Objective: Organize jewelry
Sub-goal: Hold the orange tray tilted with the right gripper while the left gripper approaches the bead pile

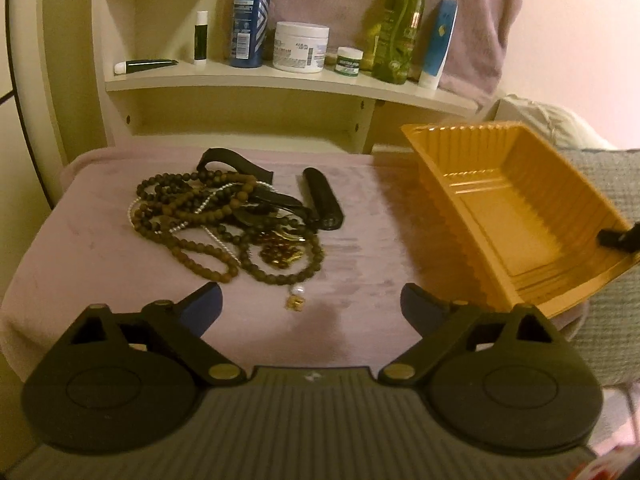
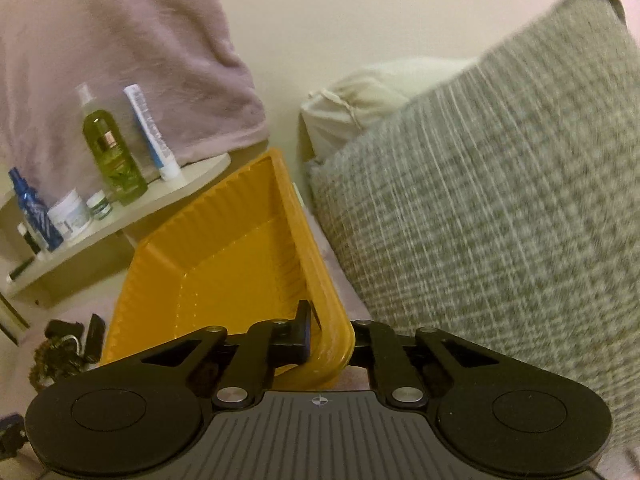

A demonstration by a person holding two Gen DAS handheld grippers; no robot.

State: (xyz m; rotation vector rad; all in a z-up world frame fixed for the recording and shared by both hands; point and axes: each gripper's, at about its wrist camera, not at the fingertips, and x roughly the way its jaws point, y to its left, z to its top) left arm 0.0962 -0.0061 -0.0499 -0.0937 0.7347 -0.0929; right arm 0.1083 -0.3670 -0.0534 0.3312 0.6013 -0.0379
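A tangled heap of dark and brown wooden-bead necklaces (image 1: 224, 220), threaded with a thin white pearl strand and a small gold pendant at its near edge, lies on the pink velvety cushioned surface (image 1: 100, 248), left of centre. A black cylindrical case (image 1: 323, 204) rests just beside it on the right. The left gripper (image 1: 311, 304) hovers near the heap with its fingers spread wide and nothing between them. The right gripper (image 2: 320, 336) has its fingers pinched on the near rim of the ribbed orange plastic tray (image 2: 224, 264), which sits tilted (only the right wrist view shows this grip closely). A cream shelf (image 1: 280, 80) of bottles stands far behind; a grey woven cushion (image 2: 500, 200) lies right.
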